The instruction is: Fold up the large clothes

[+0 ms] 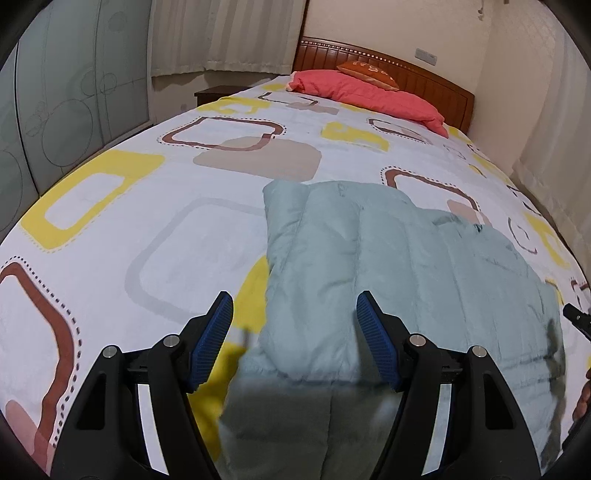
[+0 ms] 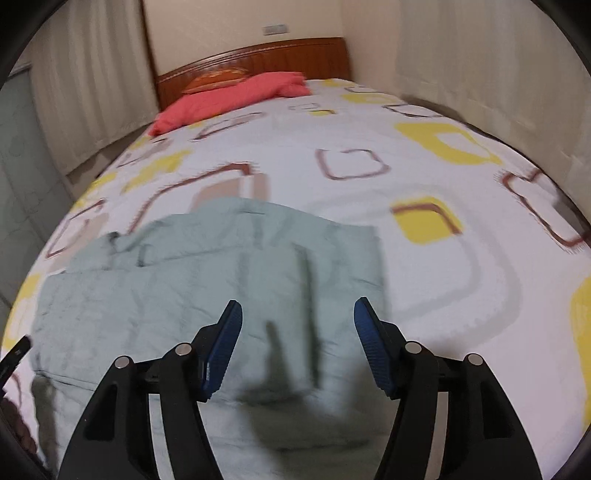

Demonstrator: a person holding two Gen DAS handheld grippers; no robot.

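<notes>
A pale green quilted jacket lies folded flat on the patterned bedspread. My left gripper hovers over the jacket's near left edge, blue pads wide apart with nothing pinched between them. In the right wrist view the same jacket spreads left of centre, blurred. My right gripper hangs above its near right part, jaws open and empty. The tip of the other gripper peeks in at the right edge of the left wrist view.
A red pillow and an orange cushion rest against the wooden headboard. Curtains and a glass wardrobe door flank the bed. Bare bedspread stretches beside the jacket.
</notes>
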